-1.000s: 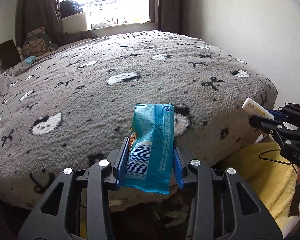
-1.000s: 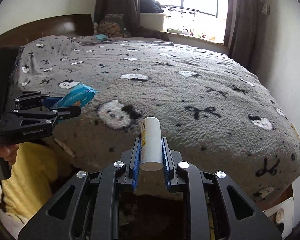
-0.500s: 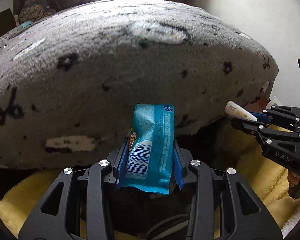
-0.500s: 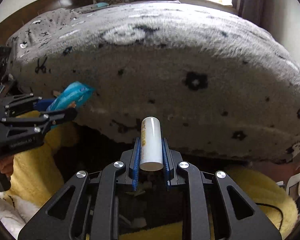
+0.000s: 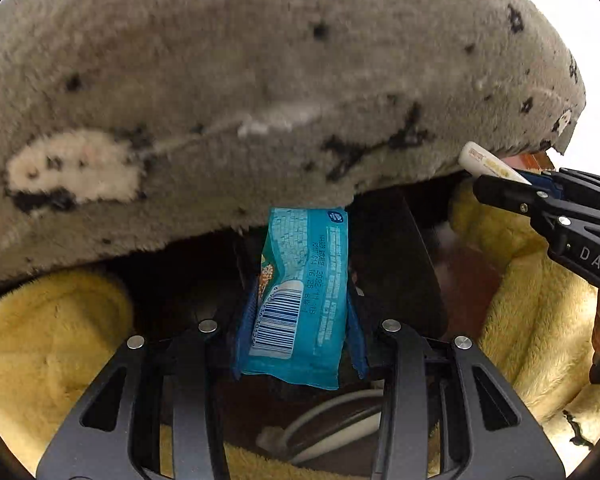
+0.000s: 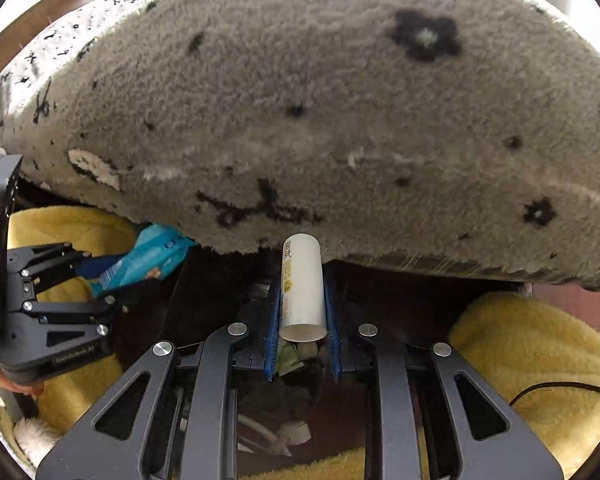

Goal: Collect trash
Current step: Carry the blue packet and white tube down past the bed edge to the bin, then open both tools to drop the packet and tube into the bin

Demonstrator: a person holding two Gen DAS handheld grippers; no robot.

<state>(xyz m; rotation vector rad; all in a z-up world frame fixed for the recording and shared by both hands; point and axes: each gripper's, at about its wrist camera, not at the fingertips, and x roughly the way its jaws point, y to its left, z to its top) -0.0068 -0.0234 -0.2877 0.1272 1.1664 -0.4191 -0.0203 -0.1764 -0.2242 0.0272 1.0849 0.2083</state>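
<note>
From the left wrist camera, the left tool is squeezing a blue snack wrapper between its two blue pads. The wrapper stands up between the fingers, with its barcode facing the camera. Its top end reaches the lower edge of the fluffy grey bed cover, which hangs over the side of the bed and has black and white shapes on it. Under the wrapper is a dark space with something white in it, too dim to tell what. Soft yellow fabric lies on both sides. On the right, the right tool comes in from the edge, clamped on a small white tube.

From the right wrist camera, the right tool is closed tight on the white tube. The tube stands up between the pads, with its open round end toward the camera. Its far end is right by the bottom edge of the grey bed cover. Below it is a dark opening with bits of paper or wrappers inside. Yellow fluffy fabric sits to the left and right. On the left, the left tool holds the blue wrapper, tilted.
</note>
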